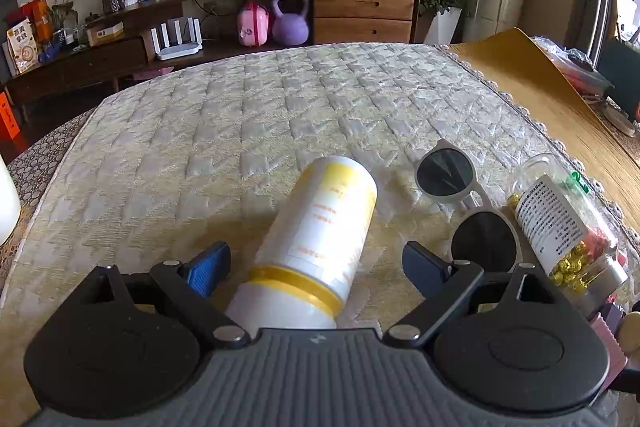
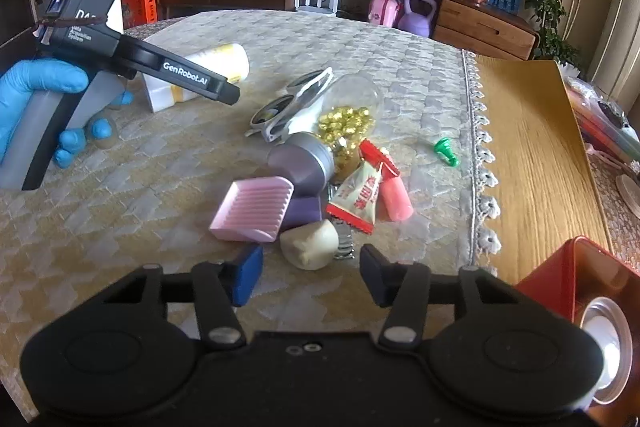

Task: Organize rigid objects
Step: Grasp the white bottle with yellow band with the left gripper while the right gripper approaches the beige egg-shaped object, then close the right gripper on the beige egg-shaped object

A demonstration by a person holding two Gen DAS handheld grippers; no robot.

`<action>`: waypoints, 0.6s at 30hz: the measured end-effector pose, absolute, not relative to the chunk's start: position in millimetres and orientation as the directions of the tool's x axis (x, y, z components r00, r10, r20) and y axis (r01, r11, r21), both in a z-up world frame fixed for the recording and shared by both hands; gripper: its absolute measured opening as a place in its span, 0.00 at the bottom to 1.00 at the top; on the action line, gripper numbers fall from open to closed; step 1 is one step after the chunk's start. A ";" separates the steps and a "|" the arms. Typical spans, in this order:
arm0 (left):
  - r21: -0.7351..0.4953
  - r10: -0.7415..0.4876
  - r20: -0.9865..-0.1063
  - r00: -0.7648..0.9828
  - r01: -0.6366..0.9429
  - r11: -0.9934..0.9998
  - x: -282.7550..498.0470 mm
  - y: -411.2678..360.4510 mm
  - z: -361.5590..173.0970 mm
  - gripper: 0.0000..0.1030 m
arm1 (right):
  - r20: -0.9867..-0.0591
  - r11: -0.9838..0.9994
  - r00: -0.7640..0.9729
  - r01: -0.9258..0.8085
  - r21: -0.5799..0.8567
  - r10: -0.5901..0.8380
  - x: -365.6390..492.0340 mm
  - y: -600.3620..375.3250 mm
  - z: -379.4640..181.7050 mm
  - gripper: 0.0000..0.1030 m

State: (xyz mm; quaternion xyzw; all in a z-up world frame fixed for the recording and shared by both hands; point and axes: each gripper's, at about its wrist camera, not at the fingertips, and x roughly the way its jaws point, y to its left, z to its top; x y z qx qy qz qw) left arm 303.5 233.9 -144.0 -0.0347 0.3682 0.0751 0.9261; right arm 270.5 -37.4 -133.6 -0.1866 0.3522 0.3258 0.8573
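A white bottle with a yellow label (image 1: 320, 227) lies on its side on the quilted cloth (image 1: 240, 127), cap end toward the camera. My left gripper (image 1: 316, 267) straddles it, open, with a gap on each side between pads and bottle. In the right wrist view the same bottle (image 2: 200, 75) lies under the left gripper (image 2: 232, 93), which a blue-gloved hand (image 2: 24, 95) holds. My right gripper (image 2: 312, 275) is open just short of a cream lump (image 2: 310, 245), and its pads do not touch the lump.
White sunglasses (image 2: 288, 103), a candy jar with a grey lid (image 2: 304, 163), a pink ridged block (image 2: 252, 211), a purple block (image 2: 306, 209), a red-and-white candy packet (image 2: 356, 199), a pink cylinder (image 2: 394, 199) and a green pin (image 2: 444, 151) crowd the cloth. A red box (image 2: 580, 283) stands on the wooden table (image 2: 528, 147).
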 end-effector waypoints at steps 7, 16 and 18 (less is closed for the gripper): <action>-0.001 0.109 -0.675 0.730 -0.148 0.989 303.2 230.3 -144.3 0.63 | -0.720 0.722 0.544 -0.686 -0.086 0.432 270.2 -36.4 -133.8 0.43; 0.017 0.125 -0.671 0.731 -0.153 0.988 299.8 229.9 -139.7 0.46 | -0.711 0.738 0.556 -0.670 -0.079 0.429 268.9 -39.0 -131.9 0.34; 0.026 0.131 -0.672 0.729 -0.153 0.988 298.7 227.9 -138.2 0.45 | -0.707 0.743 0.561 -0.665 -0.076 0.430 268.6 -40.0 -130.3 0.31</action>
